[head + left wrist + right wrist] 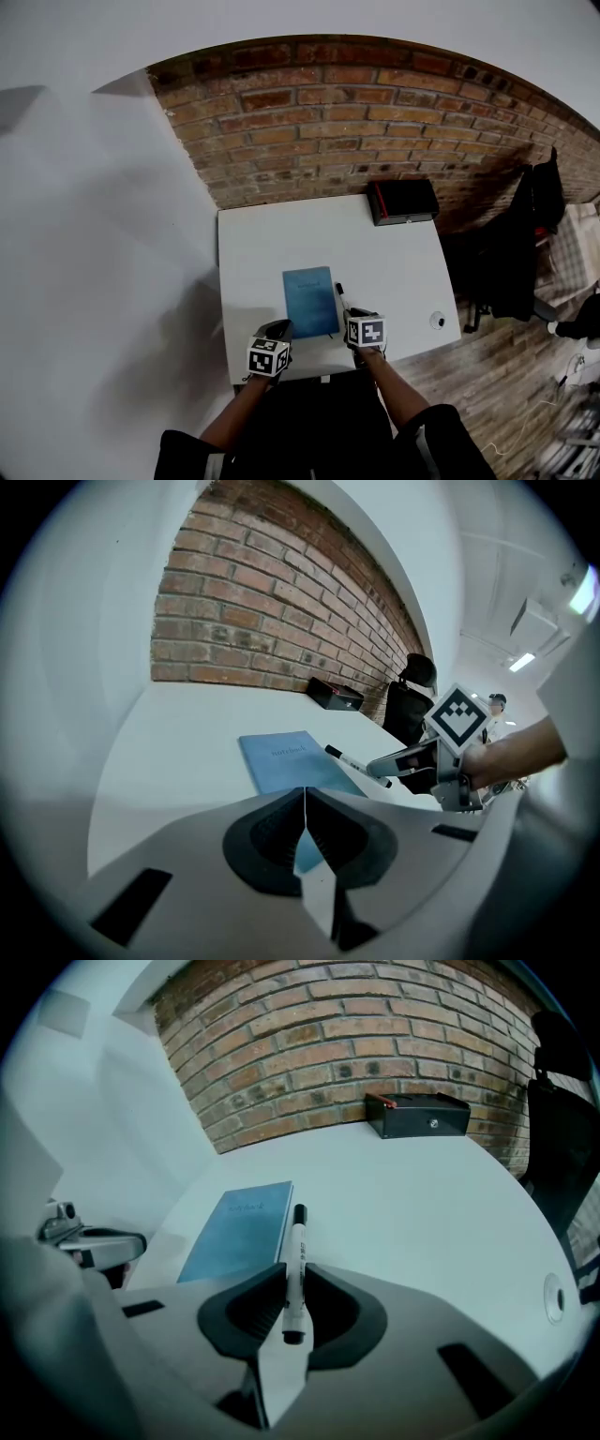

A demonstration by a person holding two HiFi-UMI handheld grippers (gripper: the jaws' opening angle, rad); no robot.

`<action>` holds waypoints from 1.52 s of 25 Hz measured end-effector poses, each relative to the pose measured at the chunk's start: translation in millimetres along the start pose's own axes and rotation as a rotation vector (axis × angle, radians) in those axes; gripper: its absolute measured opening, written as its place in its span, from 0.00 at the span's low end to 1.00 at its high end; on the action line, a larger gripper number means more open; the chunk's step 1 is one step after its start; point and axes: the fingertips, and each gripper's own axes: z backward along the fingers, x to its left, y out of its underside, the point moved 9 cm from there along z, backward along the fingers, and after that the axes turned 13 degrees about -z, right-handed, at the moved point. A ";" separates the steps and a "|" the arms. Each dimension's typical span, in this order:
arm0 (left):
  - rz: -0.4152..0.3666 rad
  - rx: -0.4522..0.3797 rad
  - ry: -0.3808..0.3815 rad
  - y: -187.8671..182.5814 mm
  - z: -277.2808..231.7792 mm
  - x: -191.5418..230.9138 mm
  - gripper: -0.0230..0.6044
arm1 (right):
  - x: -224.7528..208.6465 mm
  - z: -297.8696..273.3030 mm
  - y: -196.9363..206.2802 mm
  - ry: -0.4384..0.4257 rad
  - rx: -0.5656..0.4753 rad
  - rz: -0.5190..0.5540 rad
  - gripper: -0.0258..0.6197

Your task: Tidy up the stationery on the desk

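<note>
A blue notebook (310, 300) (286, 761) (239, 1227) lies flat on the white desk (394, 272), near its front edge. My right gripper (352, 319) (286, 1279) is shut on a white marker pen with a black cap (341, 296) (297, 1251). The pen sticks out forward along the notebook's right edge. The left gripper view shows the same pen (356, 765) in the right gripper (412, 758). My left gripper (280, 329) (305, 803) is shut and empty, just over the notebook's near left corner.
A black box (402, 201) (417, 1115) sits at the desk's far right corner against the brick wall. A small round cable hole (438, 320) is near the desk's right front. A black office chair (525, 244) stands right of the desk.
</note>
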 end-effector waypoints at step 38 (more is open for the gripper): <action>0.065 0.047 -0.028 2.1 -29.7 11.3 0.06 | -14.8 -42.1 -8.9 -0.290 0.171 -0.291 0.16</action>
